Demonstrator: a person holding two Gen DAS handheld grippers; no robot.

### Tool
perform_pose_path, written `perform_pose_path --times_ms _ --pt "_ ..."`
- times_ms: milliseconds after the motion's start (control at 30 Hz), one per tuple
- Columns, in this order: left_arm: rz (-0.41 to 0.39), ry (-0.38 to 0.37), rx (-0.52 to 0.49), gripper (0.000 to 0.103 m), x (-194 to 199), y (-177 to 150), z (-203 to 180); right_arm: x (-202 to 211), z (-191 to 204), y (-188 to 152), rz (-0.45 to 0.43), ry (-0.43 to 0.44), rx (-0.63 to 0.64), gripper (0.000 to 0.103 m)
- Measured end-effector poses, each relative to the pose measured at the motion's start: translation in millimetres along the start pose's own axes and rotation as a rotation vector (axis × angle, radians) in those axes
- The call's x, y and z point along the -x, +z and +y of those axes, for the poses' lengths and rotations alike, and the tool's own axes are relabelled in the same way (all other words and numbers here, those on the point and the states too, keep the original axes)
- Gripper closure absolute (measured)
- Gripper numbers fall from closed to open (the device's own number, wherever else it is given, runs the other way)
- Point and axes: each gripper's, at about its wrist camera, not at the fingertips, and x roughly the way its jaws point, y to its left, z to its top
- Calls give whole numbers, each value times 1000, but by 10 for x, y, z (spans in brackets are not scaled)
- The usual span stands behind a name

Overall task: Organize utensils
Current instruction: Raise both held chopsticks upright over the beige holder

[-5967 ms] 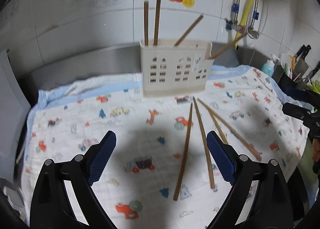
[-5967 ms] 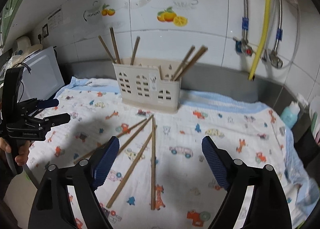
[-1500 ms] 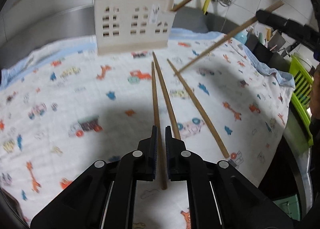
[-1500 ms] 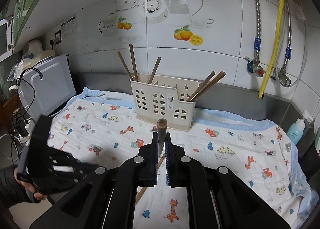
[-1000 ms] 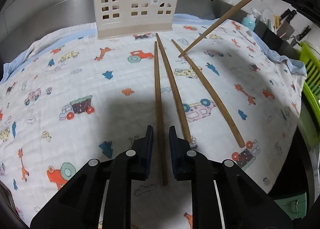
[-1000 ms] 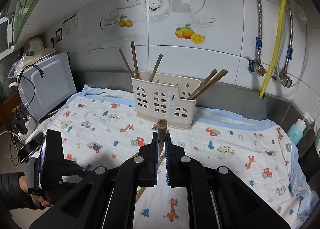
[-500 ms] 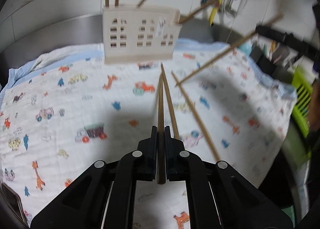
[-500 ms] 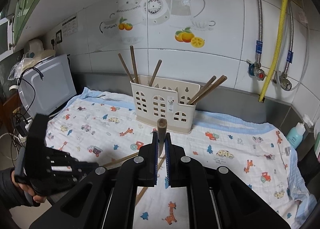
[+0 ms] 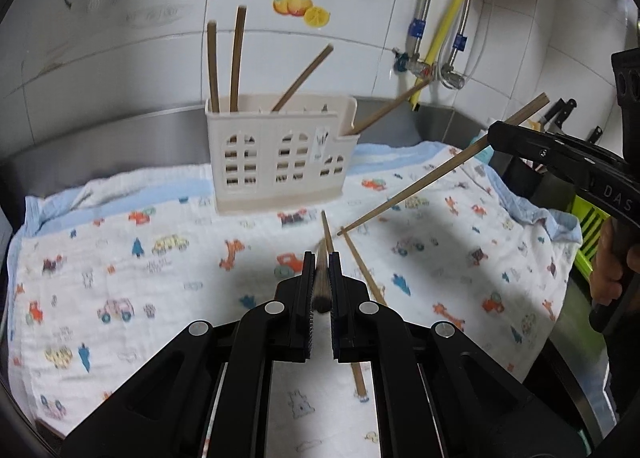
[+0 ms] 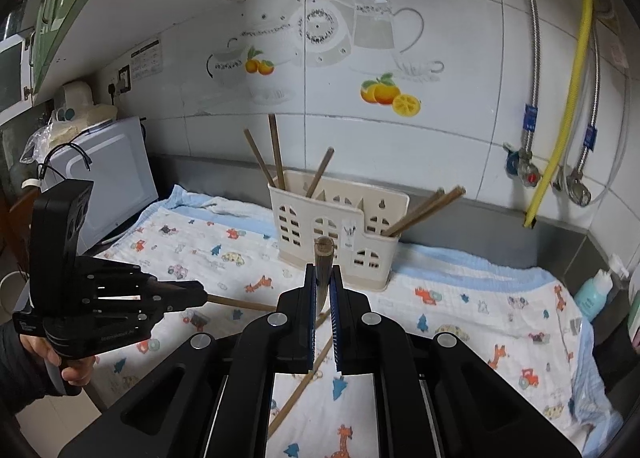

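Left wrist view: the left gripper [image 9: 320,278] has its jaws pressed together on a brown chopstick [image 9: 321,283], seen almost end-on, its long axis running forward and down toward the patterned cloth [image 9: 120,258]; the butt end shows between the blue pads, and the tip lifts clear of the cloth; two more chopsticks [image 9: 354,258] lie on the cloth just beyond the jaws, pointing toward the cream utensil holder [image 9: 280,162]; the holder stands near the steel backsplash with several chopsticks leaning in its compartments. At right in that view the right gripper [image 9: 496,134] pinches a second chopstick [image 9: 420,182] that slopes down and left, its thin tip hanging just above the cloth; a hand [image 9: 612,270] wraps its handle. Right wrist view: the same stick [image 10: 323,258] stands between closed jaws, its blunt end pointing at the holder [image 10: 336,226]; the left gripper [image 10: 200,296] sits low at left, held level by a sleeved hand [image 10: 60,354], its own chopstick [image 10: 240,303] reaching out over the cloth.
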Motion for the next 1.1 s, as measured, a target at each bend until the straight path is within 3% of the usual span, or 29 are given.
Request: perform_pose_path --times_ms 533,867,1100 --pt "-73 47 -97 98 173 818 -66 143 -222 813 -47 -44 60 97" --pt "-240 120 -154 98 490 1578 -188 7 -333 1092 -39 -98 93 97" --pt "-328 188 -172 98 450 1977 -185 -199 -489 1107 -18 -103 60 97"
